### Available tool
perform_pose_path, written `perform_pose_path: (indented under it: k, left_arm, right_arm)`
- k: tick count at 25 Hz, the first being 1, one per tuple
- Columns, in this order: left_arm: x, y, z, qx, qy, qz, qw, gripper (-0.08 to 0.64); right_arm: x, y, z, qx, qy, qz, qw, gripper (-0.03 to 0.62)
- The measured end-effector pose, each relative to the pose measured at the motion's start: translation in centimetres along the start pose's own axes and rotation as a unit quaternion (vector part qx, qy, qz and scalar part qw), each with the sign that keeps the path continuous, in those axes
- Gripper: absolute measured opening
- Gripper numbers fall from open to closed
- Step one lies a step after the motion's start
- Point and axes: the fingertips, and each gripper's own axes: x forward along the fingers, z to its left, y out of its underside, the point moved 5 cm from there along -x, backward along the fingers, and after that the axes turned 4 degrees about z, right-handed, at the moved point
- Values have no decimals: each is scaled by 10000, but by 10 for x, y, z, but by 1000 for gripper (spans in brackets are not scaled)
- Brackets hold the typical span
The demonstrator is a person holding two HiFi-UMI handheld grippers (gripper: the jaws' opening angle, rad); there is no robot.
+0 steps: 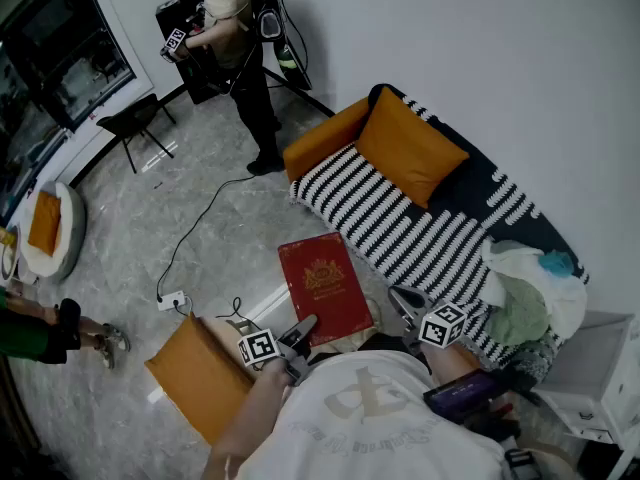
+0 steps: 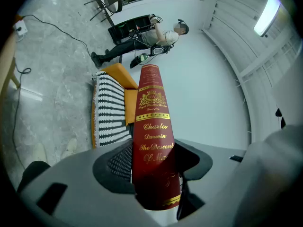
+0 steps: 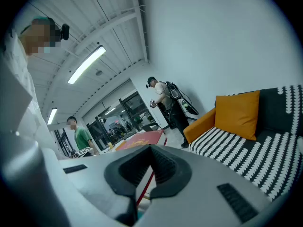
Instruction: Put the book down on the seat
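Black-and-white striped sofa seat (image 1: 390,223) waits ahead; the red hardcover book (image 1: 325,283) hangs short of it, spine clamped in the wide-spread left hand-held gripper (image 1: 300,333). The right hand-held gripper (image 1: 400,306) looks closed, empty. Setting down remains.

The book (image 1: 325,286) had a smooth red cover with a slight sheen and shiny gold print. The left tool (image 2: 155,155) was matt grey plastic, its pads (image 2: 120,163) ribbed. The sofa seat (image 1: 385,223) wore woven striped cloth. The orange cushion (image 1: 408,146) was matt fabric. The floor (image 1: 210,238) was glossy, marbled stone tile.
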Motion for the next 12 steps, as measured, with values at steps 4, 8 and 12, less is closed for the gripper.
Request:
perform_pose_path:
  k: [4,8,12]
  left_arm:
    - [-6,-4,-1,37,-33,-5,10000,247]
    - [-3,-4,0,-46,13,-6,10000,247]
    - [2,-7,2,-149,39,71,9999,247]
  right_arm:
    - [7,-6,4,-50,-54,-28,10000,14]
    - [2,-9,1,17,-4,-131,9999,15]
    - [-5,-10,1,248,78,-291,9992,15]
